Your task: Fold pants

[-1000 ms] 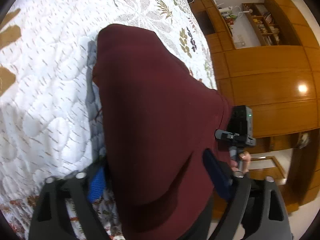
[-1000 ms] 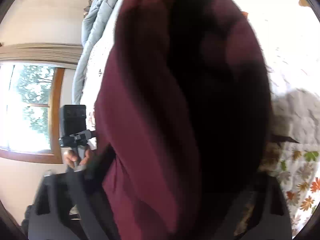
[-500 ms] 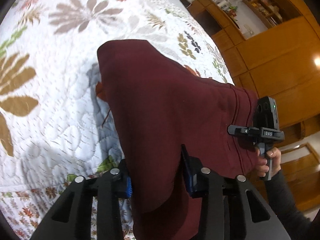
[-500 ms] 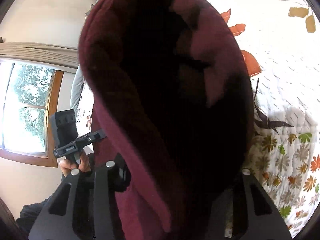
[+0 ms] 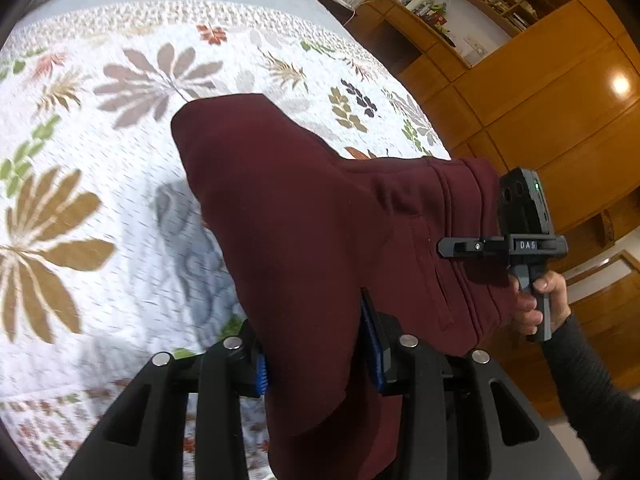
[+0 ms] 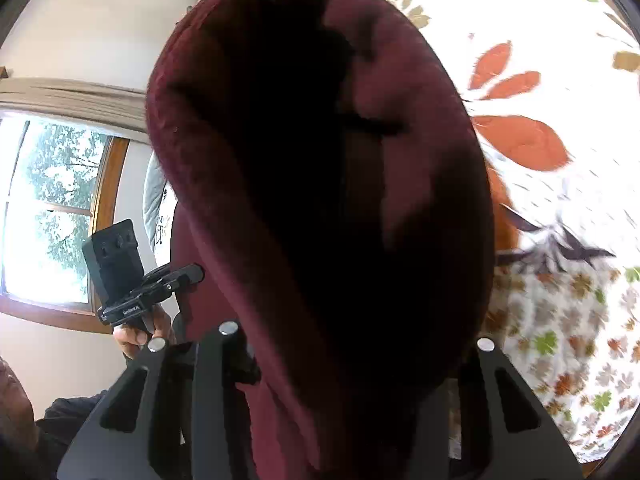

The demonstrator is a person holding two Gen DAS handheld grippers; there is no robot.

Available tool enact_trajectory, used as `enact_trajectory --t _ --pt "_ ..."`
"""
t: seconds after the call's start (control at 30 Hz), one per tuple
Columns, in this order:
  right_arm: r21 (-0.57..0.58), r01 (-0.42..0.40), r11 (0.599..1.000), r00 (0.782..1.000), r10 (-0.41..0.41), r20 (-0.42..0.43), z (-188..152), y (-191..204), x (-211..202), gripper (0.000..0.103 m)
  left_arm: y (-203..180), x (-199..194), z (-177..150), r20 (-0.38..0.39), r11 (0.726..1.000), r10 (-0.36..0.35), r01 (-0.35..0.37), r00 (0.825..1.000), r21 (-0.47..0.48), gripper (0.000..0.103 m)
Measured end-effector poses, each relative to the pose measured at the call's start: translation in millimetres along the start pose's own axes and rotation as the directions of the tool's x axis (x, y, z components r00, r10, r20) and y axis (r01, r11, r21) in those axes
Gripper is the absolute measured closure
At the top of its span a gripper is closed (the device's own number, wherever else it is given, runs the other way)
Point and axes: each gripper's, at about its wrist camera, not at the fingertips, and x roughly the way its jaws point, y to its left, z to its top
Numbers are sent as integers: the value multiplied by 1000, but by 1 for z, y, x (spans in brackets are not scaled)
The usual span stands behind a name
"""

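Left gripper [image 5: 320, 354]: blue-padded fingers [image 5: 376, 350] clamped on a thick fold of the maroon pants [image 5: 320, 232]. Cloth rises from the grip and drapes forward, lifted above the bed [image 5: 100, 160]; a grey shadow lies on the floral quilt under it. Waistband end of the pants stretches right to the right gripper [image 5: 516, 244], held in the person's right hand [image 5: 540, 300]. Right gripper, own view [image 6: 344, 360]: cloth bunches between the black fingers and fills most of the frame; fingertips are buried in it, gripping the pants. Left hand [image 6: 136, 332] with its gripper shows at lower left. Beyond: window [image 6: 48, 208] on the left side; wooden cabinets [image 5: 560, 120] and shelves on the right side.
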Motion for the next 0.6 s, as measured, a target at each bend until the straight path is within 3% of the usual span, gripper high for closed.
enact_trajectory --t 0.2,0.27,0.6 --pt "-59 -19 998 999 17 -30 11 36 42 64 17 -32 3 46 998 61 -62 997 15 66" --pt "-79 -25 997 999 21 -43 12 26 41 64 26 -42 5 58 997 82 -83 995 13 66" --pt "-174 -60 983 994 44 -99 68 90 120 64 82 -91 23 112 979 202 -202 973 -18 66"
